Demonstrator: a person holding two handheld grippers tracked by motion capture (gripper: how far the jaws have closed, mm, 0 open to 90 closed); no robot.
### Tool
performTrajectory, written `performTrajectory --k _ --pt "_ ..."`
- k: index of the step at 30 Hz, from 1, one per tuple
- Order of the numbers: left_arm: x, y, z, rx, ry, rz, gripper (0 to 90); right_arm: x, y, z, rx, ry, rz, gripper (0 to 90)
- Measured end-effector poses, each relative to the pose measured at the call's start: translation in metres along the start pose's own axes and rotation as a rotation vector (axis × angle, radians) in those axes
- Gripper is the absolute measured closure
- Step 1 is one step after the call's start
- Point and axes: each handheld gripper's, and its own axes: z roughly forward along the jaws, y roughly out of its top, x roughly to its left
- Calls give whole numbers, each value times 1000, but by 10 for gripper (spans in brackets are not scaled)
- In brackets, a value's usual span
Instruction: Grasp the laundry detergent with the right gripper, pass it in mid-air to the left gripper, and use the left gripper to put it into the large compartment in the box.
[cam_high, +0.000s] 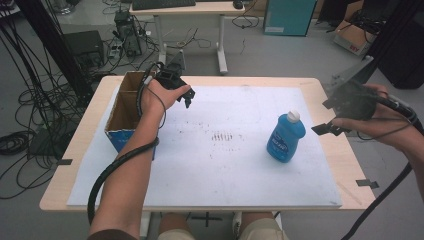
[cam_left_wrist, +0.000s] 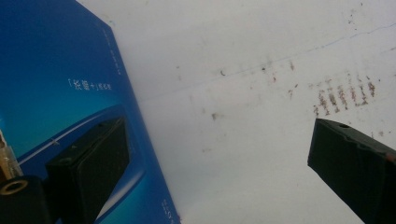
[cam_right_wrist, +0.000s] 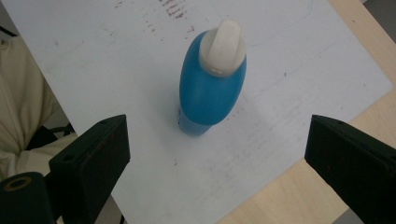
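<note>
The blue bottle (cam_high: 285, 138) with its white cap (cam_high: 293, 116) is standing right of centre in the high view, on the white sheet (cam_high: 225, 170) covering the wooden table (cam_high: 345, 165). It is leaning slightly, cap toward the top of the frame, so its long axis is running close to upright. The right gripper (cam_high: 331, 129) is hovering just to the right of it, near the right edge of the frame, jaws pointing left toward the bottle and standing wide apart with nothing between them. In the right gripper view the bottle (cam_right_wrist: 210, 88) is sitting in the upper middle, centred between the two black jaws at the lower corners, still apart from both; the approach line looks well aimed, and I judge the coming move to be a push forward until the jaws are straddling the body below the cap.

The left gripper (cam_high: 186, 97) is hanging at upper left of the high view, beside the open cardboard box (cam_high: 125, 107), well apart from the bottle, so the right hand is plainly the nearer one. Its jaws are also standing apart, empty; in the left gripper view the box's blue side (cam_left_wrist: 65, 93) is lying behind the left-hand jaw.

Room around the bottle is open on every side; the sheet's right edge and the table's bare rim are lying just beneath the right gripper.
</note>
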Motion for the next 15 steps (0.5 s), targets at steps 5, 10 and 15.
performTrajectory --k 5,10,15 --pt "-3 2 0 -2 6 6 61 3 -19 2 -49 -23 55 60" --pt "-9 4 3 5 12 25 60 9 -42 17 -106 -44 133 57" --pt "-10 5 4 4 13 28 61 15 -53 28 -136 -65 168 52"
